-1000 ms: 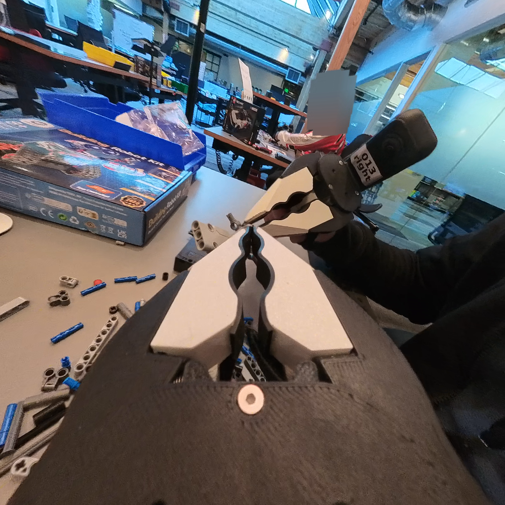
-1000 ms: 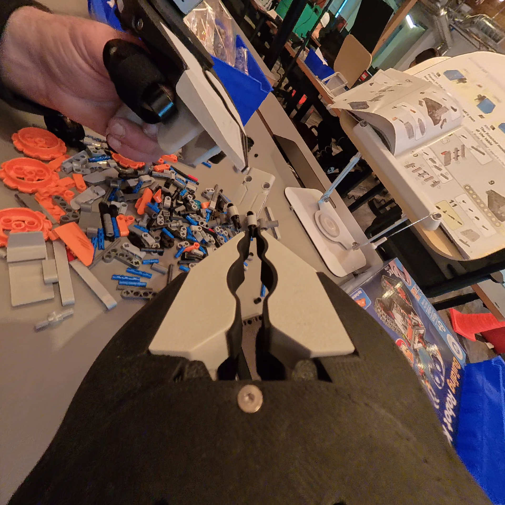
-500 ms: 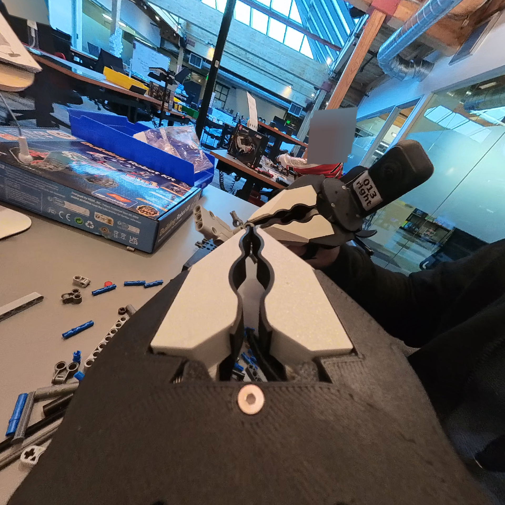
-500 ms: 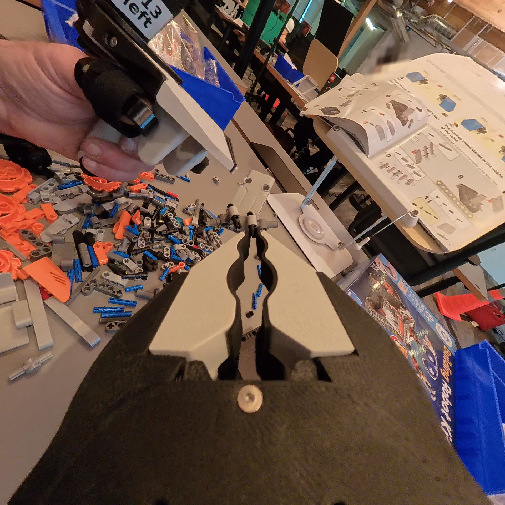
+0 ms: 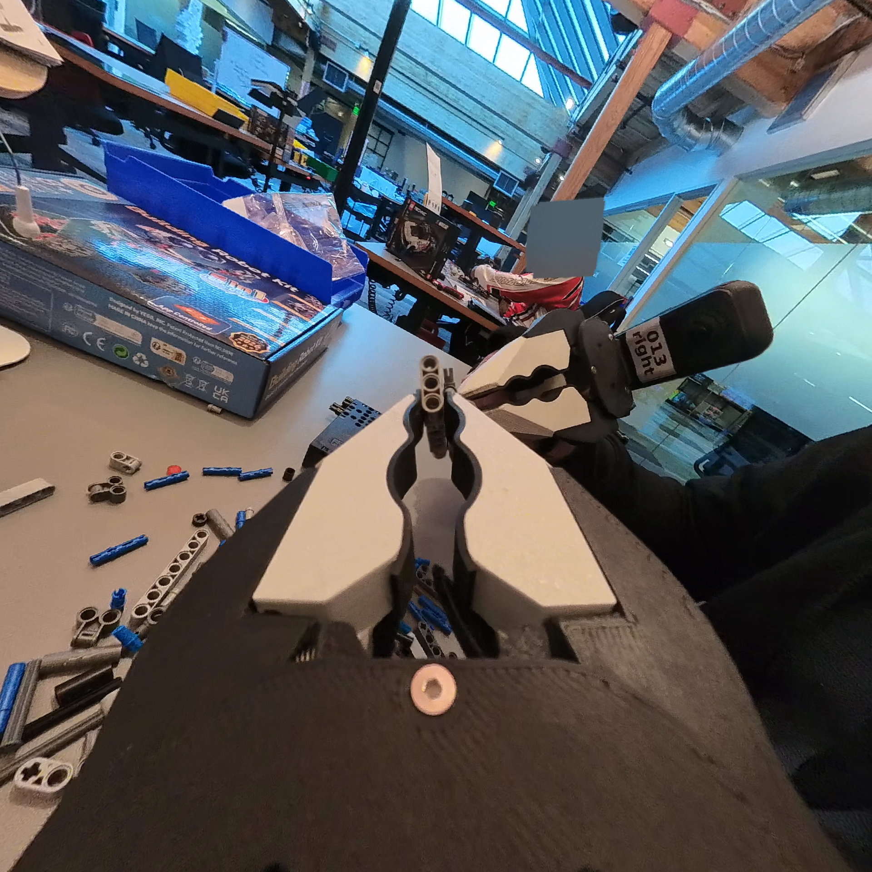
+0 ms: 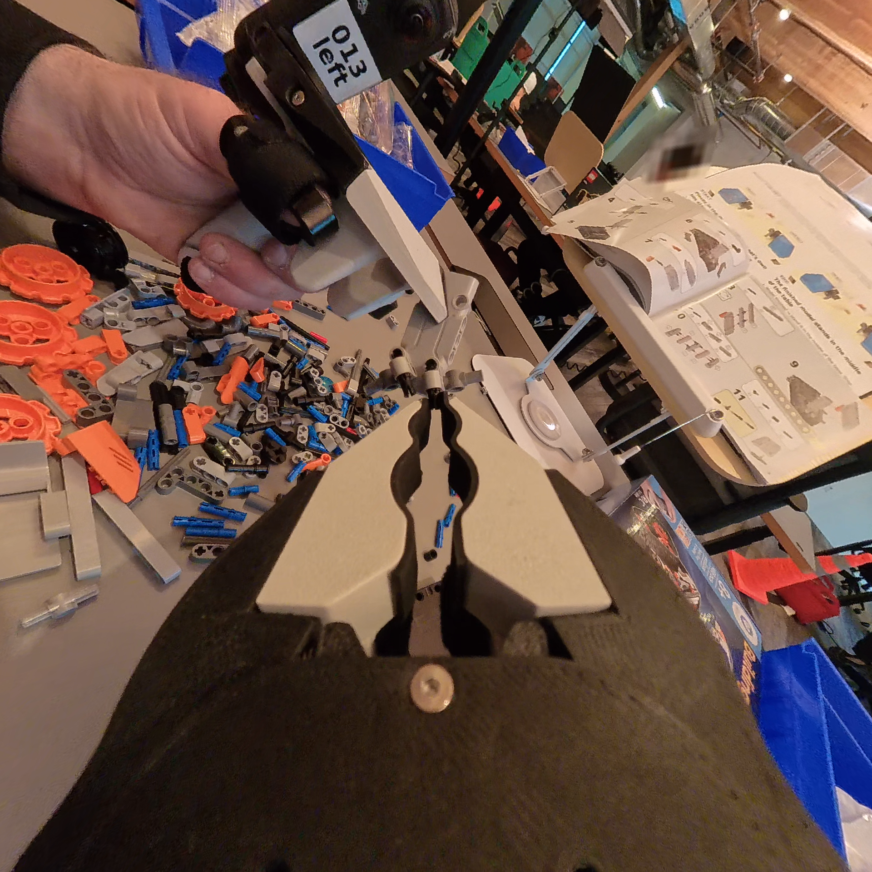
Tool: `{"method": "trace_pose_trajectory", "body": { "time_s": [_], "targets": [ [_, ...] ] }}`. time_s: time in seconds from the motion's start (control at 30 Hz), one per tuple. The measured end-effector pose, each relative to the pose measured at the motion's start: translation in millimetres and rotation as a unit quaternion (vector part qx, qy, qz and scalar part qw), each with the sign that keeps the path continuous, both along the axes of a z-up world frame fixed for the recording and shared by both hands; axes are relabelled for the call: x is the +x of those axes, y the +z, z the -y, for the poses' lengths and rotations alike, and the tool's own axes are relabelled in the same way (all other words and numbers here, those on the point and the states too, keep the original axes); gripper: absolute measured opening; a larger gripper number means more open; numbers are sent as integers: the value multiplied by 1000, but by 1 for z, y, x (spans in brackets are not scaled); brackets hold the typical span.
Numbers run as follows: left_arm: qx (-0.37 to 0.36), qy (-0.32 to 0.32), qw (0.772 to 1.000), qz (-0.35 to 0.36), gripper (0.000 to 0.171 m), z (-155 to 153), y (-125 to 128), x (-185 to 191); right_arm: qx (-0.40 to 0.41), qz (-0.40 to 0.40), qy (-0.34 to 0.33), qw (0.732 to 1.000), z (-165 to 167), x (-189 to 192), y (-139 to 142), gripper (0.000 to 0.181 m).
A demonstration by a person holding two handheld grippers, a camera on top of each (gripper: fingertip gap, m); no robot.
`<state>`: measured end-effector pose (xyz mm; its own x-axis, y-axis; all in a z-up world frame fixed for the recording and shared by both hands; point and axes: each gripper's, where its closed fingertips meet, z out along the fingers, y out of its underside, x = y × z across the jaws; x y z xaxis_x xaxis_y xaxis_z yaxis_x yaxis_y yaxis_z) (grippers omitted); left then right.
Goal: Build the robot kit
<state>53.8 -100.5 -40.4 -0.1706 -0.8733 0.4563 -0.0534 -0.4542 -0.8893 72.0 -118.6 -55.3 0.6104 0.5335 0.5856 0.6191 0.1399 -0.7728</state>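
Grey table (image 5: 66, 424), left hand-held gripper (image 5: 431, 401) now clamping upright grey beam (image 5: 430, 384)

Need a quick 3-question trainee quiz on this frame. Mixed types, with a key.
1. True or false: the left tongs are open and empty.
2. The open booklet rests on: A) the table B) a white stand C) the blue box.
3. Fill in: the big toothed wheels are ___.

Key: 1 false, they are shut on a grey beam; 2 B; 3 orange.
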Motion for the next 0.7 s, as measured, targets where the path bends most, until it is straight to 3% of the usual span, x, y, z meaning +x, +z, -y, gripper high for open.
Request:
{"method": "trace_pose_trajectory", "body": {
  "time_s": [0.33,0.5,0.6,0.7],
  "targets": [
    [-7,71,997,31,5,-21,12,-8,-17,-71,-67,995,-23,-7,6,3],
    [-4,84,996,33,4,-24,13,-11,-34,-76,-59,995,-25,-12,1,3],
    [-15,85,995,43,5,-26,16,-12,-4,-100,-60,993,-22,-6,15,18],
    [-20,95,994,47,5,-31,17,-15,20,-74,-42,996,-14,-9,20,16]
  ]
}}
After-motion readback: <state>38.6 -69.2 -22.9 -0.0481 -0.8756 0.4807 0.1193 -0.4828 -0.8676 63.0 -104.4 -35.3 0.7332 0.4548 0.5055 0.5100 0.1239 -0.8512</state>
